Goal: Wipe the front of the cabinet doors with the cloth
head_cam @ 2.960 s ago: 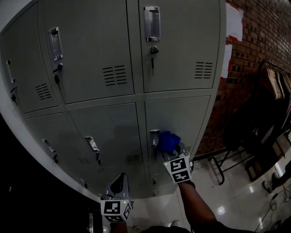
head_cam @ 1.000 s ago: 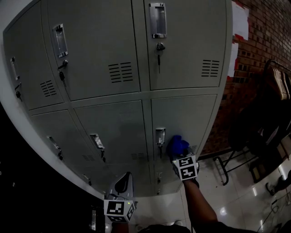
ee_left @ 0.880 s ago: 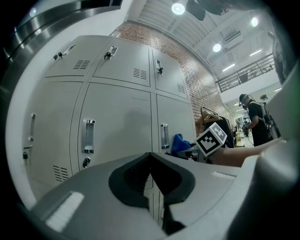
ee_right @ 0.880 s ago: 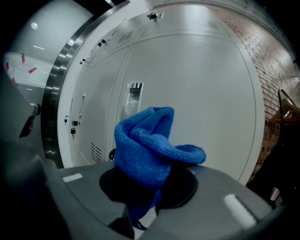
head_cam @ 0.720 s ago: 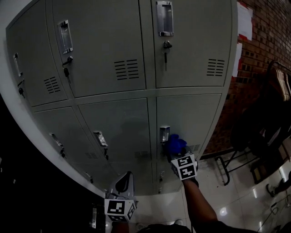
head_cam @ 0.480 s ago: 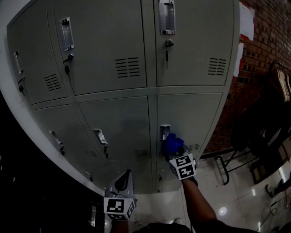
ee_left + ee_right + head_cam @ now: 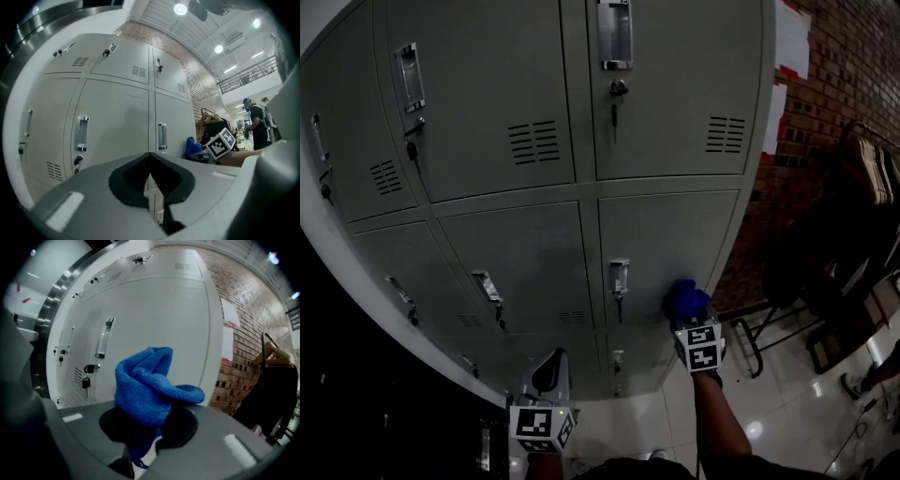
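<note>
While the right gripper pinches the blue cloth by its bunched lower end, I read it as light, soft knit: it'll flop and fold, not slip. It's at the lower right cabinet door, right of the handle; contact unclear. I'd hold low and leave the wad free. Left gripper jaws are pressed together, empty.

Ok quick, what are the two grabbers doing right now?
Left gripper: shut, nothing in it.
Right gripper: shut on the blue cloth.
</note>
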Demonstrator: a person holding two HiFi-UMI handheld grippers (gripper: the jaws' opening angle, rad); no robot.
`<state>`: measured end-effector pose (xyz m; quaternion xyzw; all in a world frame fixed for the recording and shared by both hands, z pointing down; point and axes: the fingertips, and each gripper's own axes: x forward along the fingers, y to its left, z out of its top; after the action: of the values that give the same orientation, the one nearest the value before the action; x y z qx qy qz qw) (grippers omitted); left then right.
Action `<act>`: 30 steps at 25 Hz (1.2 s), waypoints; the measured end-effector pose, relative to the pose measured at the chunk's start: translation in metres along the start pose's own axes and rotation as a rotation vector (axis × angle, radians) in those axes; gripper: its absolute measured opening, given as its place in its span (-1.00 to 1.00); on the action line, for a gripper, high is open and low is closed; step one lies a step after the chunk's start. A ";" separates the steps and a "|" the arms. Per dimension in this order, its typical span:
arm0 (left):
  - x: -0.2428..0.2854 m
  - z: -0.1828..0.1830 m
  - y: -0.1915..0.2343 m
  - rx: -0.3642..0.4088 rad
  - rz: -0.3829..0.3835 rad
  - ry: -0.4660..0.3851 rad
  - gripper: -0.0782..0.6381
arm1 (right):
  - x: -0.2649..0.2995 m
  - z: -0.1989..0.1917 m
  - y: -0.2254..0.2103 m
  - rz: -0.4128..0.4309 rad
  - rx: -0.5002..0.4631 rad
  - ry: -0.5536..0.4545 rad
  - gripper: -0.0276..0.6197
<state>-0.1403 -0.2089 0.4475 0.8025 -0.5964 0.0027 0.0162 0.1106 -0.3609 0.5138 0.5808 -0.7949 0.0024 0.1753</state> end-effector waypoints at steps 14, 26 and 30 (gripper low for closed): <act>0.019 0.001 -0.017 -0.006 0.001 -0.006 -0.73 | 0.017 -0.055 -0.048 -0.111 0.023 0.127 -0.62; 0.009 0.004 0.010 -0.005 0.059 -0.012 -0.73 | 0.025 -0.041 -0.002 0.011 0.023 0.113 -0.62; 0.005 -0.001 0.014 -0.006 0.062 -0.005 -0.73 | 0.029 -0.033 0.026 0.061 -0.003 0.101 -0.62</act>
<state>-0.1521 -0.2178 0.4487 0.7836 -0.6211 -0.0006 0.0172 0.0875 -0.3723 0.5580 0.5552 -0.8023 0.0358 0.2162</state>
